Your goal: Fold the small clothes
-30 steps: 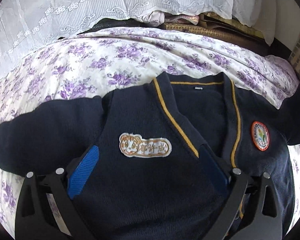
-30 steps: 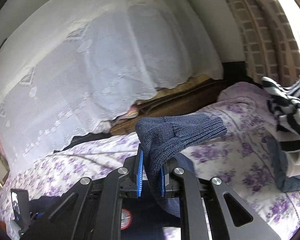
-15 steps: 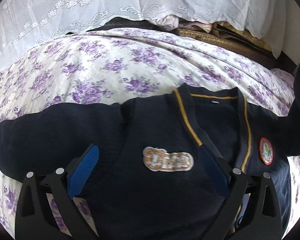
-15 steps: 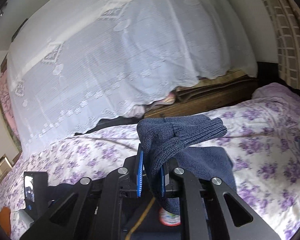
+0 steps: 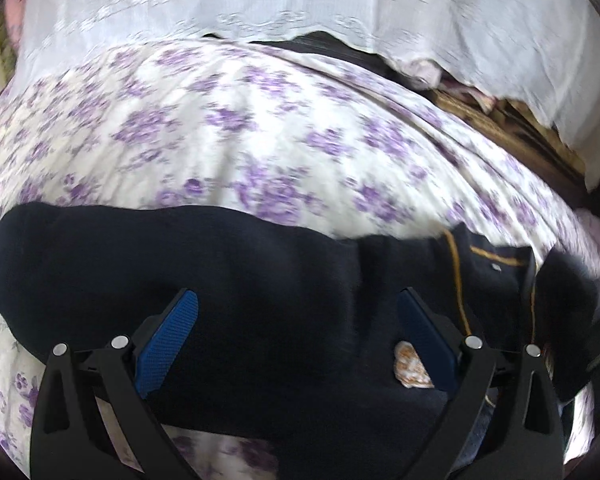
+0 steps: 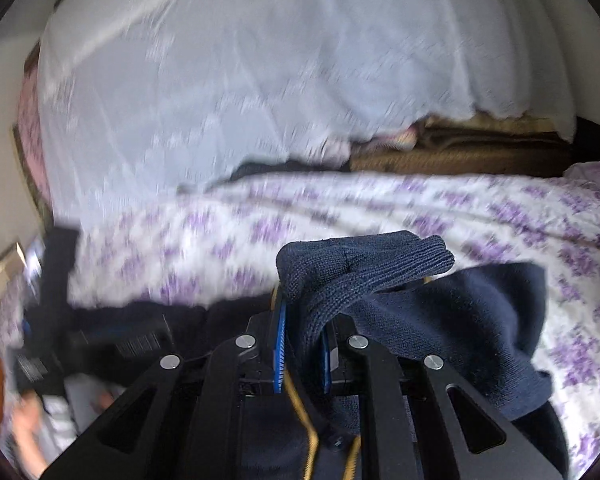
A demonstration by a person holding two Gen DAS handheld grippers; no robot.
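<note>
Your left wrist view looks steeply down, close over the cardigan [image 5: 260, 280] on the bedsheet [image 5: 260, 128]. Your right wrist view tilts less, facing across the bed toward the far lace curtain [image 6: 260, 80]. Both share the cardigan, the floral sheet, and the curtain along the far edge.
</note>
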